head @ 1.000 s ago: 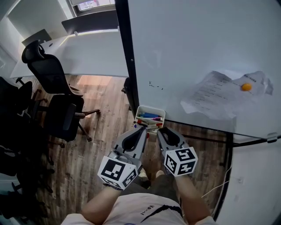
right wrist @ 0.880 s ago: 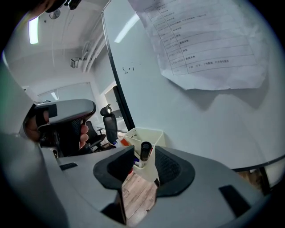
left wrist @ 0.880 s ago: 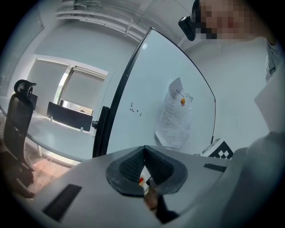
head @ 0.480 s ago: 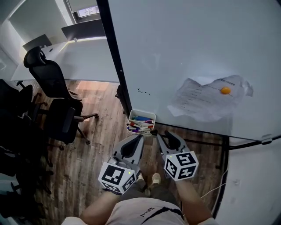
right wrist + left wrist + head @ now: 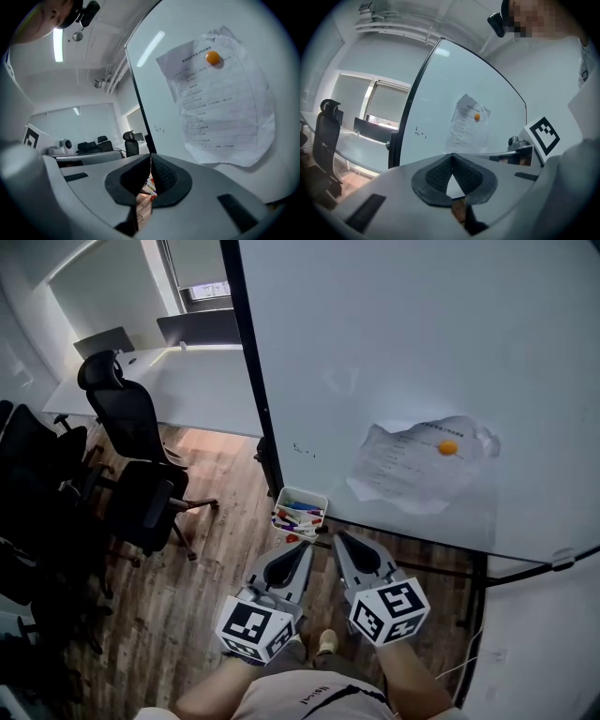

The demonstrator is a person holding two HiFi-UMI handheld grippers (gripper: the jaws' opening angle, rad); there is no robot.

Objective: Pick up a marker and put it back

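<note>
A white tray (image 5: 301, 494) hangs at the whiteboard's lower edge and holds several coloured markers (image 5: 297, 516). In the head view both grippers point at it from just below, side by side. The tip of my left gripper (image 5: 306, 544) is near the tray's front, and its jaws meet with nothing between them (image 5: 452, 154). My right gripper (image 5: 337, 536) has just been closing. Its pads now touch at the tip (image 5: 150, 155) and hold nothing. In the right gripper view, the markers (image 5: 146, 185) show through the gap below the pads.
The whiteboard (image 5: 394, 352) fills the upper right. A crumpled printed sheet (image 5: 403, 470) is pinned to it by an orange magnet (image 5: 449, 448). Black office chairs (image 5: 141, 493) and a white desk (image 5: 178, 381) stand at the left on a wooden floor (image 5: 216, 549).
Both grippers have risen in front of the whiteboard. Their tips, which reached the tray a second ago, now sit just short of it. The tray looks smaller and farther.
</note>
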